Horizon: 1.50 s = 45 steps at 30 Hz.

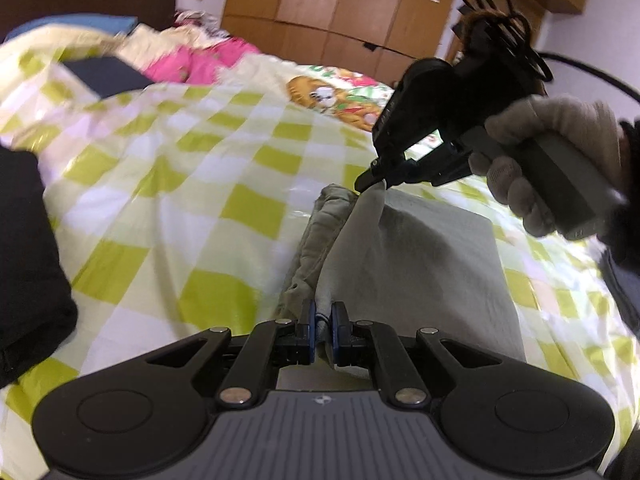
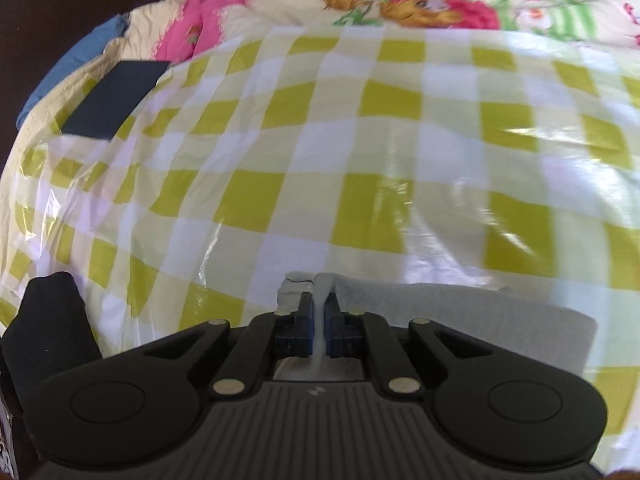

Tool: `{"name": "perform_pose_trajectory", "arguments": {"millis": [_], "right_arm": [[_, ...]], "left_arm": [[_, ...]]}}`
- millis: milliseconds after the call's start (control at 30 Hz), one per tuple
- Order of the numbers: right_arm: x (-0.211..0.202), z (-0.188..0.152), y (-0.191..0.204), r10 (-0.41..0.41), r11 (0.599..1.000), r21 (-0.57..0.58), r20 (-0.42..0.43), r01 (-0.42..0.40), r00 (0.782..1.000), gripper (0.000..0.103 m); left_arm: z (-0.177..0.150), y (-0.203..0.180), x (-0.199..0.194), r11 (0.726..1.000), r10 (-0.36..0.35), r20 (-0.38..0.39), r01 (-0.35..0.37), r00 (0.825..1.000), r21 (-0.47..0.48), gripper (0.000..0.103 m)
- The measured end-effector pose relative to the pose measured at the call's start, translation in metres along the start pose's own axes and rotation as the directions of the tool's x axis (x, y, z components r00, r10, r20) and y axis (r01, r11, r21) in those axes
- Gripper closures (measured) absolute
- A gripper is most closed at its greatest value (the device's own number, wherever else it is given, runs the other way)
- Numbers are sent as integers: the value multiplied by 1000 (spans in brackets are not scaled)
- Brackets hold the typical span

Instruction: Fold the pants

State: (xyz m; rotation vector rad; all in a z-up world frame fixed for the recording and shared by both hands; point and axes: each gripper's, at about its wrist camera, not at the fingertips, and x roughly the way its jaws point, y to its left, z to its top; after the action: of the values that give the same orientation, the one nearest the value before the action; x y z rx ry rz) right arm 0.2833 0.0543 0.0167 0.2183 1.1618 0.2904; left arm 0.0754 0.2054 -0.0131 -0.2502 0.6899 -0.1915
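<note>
1. The light grey cotton pants (image 1: 420, 264) lie on a bed that is covered with a glossy yellow-green and white checked sheet (image 1: 208, 184). They are already folded into a thick rectangle, close to the near edge of the bed.
2. The left gripper (image 1: 321, 320) is a black tool with blue pads. Its jaws stand narrow and pinch a raised ridge of the grey cloth at the near end of the pants' left border.
3. The right gripper (image 1: 370, 182) is held by a hand in a pale grey knitted glove (image 1: 532, 160). In the left wrist view its tip bites the far left corner of the pants and lifts the cloth a little from the pile.
4. In the right wrist view the right gripper (image 2: 318, 312) shows its jaws narrow too, with a thin fold of the grey pants (image 2: 460, 308) clamped between the blue pads.
5. The strip of cloth between the two grippers is pulled up above the rest of the pants.
6. A black garment (image 1: 28, 264) lies at the left edge of the bed, well apart from the pants.
7. A dark navy flat rectangle (image 2: 114, 98) rests near the far left corner of the sheet, beside a pink flowered quilt (image 1: 200, 62).
8. A brown wooden wardrobe (image 1: 340, 8) stands behind the bed.
</note>
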Motion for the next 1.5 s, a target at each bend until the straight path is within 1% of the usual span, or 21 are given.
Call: {"name": "perform_pose_trajectory", "arguments": {"millis": [67,167,267,333,367,433,500,600,667,767,867,967,1067,1133,1167,1200,1300,1367,1400,1433,1500], "right_arm": [[5,4,7,5,1000,-10,-2,-5,1000,97],[10,8,34,-68,989,-133,29,71,997,97],[20,8,64,-117,962,-240,55,127,992,93],[28,9,77,-101,961,-251,59,112,993,90],[34,9,80,-87,967,-237,50,96,995,89],[44,11,82,-26,980,-197,26,30,999,72],[49,11,83,-22,983,-182,34,28,999,71],[35,7,77,31,986,-166,87,-16,996,71],[10,2,68,77,986,-155,152,-53,985,70],[-35,-9,50,106,981,-185,252,-60,962,66],[-68,-27,28,92,971,-236,283,-24,955,55],[-72,-47,7,38,966,-257,247,28,968,55],[-64,-56,-11,-3,972,-226,241,59,971,55],[-59,-54,-29,13,986,-167,238,27,971,55],[-58,-54,-37,16,989,-145,239,19,971,55],[-57,-53,-45,17,992,-126,241,14,970,55],[-57,-59,-69,44,997,-71,240,-27,970,55],[-60,-70,-86,38,999,-39,238,-30,971,55],[-62,-77,-94,38,999,-16,236,-35,971,55],[-65,-86,-104,44,999,16,229,-48,972,55],[-68,-104,-122,62,993,82,209,-81,976,52]], "left_arm": [[4,12,3,999,-15,2,15,1000,-47,80],[5,34,10,990,-43,1,43,999,-137,80],[0,45,17,984,-32,-15,29,999,-174,80],[-5,49,19,982,-29,-29,24,999,-186,79],[-7,51,19,982,-35,-28,29,999,-189,76],[-7,52,15,983,-14,-29,8,999,-184,72],[-5,50,9,987,29,-20,-32,999,-157,71],[0,44,-6,985,153,16,-151,988,-79,71],[2,39,-17,974,224,57,-223,973,-33,71],[9,28,-33,964,258,125,-263,958,31,71],[19,9,-40,967,206,174,-228,963,117,71],[29,-14,-30,975,70,173,-104,982,198,71],[36,-33,2,953,-68,125,27,990,301,71],[46,-40,27,932,-111,80,75,991,354,71],[52,-42,38,923,-108,71,74,992,377,71],[60,-41,52,918,-93,57,64,994,392,71],[76,-29,89,933,27,17,-31,999,359,71],[74,-12,115,929,144,-19,-128,989,348,66],[68,-7,121,921,178,-8,-164,984,352,65],[64,-3,122,916,193,9,-184,981,356,62],[62,0,113,917,202,18,-196,979,348,61]]}}
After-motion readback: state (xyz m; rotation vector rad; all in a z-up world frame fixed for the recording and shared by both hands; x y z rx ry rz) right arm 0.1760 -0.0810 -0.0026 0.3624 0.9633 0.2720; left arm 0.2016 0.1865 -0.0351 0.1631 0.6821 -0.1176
